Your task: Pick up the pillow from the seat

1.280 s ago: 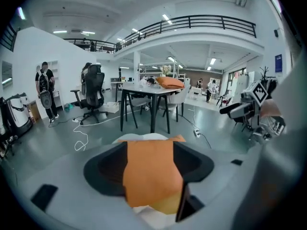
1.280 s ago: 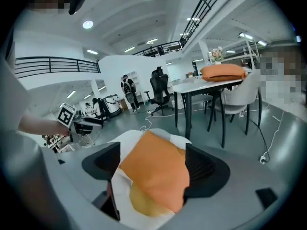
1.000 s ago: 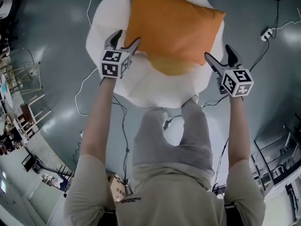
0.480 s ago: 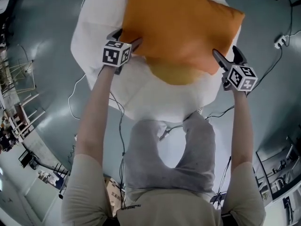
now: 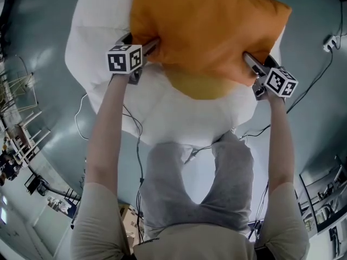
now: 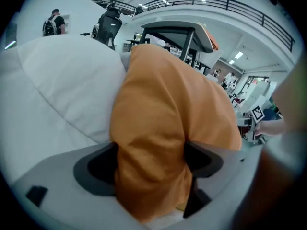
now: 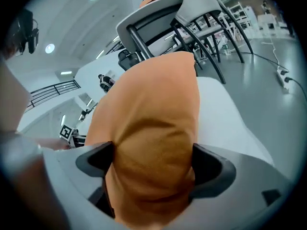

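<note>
Pillow (image 5: 206, 31), orange and plump, lies on the white padded seat (image 5: 92, 53), and both grippers reach it from opposite ends. The head view alone shows the whole layout. The left gripper (image 5: 140, 41) is at the pillow's left edge and the right gripper (image 5: 254, 64) at its right edge. The person's bare forearms run back to grey trousers, and cables trail over the grey floor to a power strip (image 5: 329, 42).

Only the gripper views show the jaws. On the left gripper they have just been opening and stand wide, with the pillow's edge bulging into the gap and filling it, and a strip of white seat beneath. The right gripper's jaws have likewise just been opening and stand wide, with the pillow's other end packed between them.

The left gripper view also takes in a far-off person with a backpack (image 6: 52, 24), a dark office chair (image 6: 108, 25) and a railed balcony above. The right gripper view shows grey chairs on dark legs (image 7: 158, 18) behind the pillow.

No writing can be read. Each marker cube (image 5: 123, 58) bears only black-and-white squares, and the print on the person's shirt is too small to read. A cardboard box (image 5: 132, 221) sits on the floor behind the person, its contents unclear.
</note>
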Demonstrator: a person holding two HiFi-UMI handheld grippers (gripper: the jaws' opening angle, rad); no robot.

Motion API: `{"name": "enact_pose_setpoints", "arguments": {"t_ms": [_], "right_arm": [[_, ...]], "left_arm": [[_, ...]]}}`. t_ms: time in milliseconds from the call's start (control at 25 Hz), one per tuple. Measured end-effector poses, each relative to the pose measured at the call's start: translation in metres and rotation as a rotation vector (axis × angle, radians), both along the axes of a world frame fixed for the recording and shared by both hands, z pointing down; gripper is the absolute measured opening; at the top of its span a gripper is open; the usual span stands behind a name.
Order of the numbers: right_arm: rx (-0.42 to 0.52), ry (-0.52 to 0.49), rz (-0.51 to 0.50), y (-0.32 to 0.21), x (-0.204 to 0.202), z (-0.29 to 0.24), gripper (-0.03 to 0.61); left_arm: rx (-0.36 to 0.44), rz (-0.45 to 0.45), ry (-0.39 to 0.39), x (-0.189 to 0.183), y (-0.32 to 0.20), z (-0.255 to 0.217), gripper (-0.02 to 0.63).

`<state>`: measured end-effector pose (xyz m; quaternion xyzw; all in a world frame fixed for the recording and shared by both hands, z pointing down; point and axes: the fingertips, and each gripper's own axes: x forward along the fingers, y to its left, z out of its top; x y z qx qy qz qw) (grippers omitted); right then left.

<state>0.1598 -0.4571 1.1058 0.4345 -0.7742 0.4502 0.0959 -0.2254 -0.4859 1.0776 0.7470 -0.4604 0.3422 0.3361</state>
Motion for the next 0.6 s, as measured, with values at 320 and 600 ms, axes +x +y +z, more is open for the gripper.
{"name": "enact_pose_setpoints", "arguments": {"t_ms": [320, 600], "right_arm": [[0.11, 0.113, -0.082, 0.004, -0.021, -0.032, 0.206], [0.195, 0.266, -0.069, 0.029, -0.019, -0.105, 0.127]], "left_arm": [[0.007, 0.092, -0.108, 0.025, 0.005, -0.021, 0.236], [0.036, 0.125, -0.103, 0.038, 0.041, -0.088, 0.176]]}}
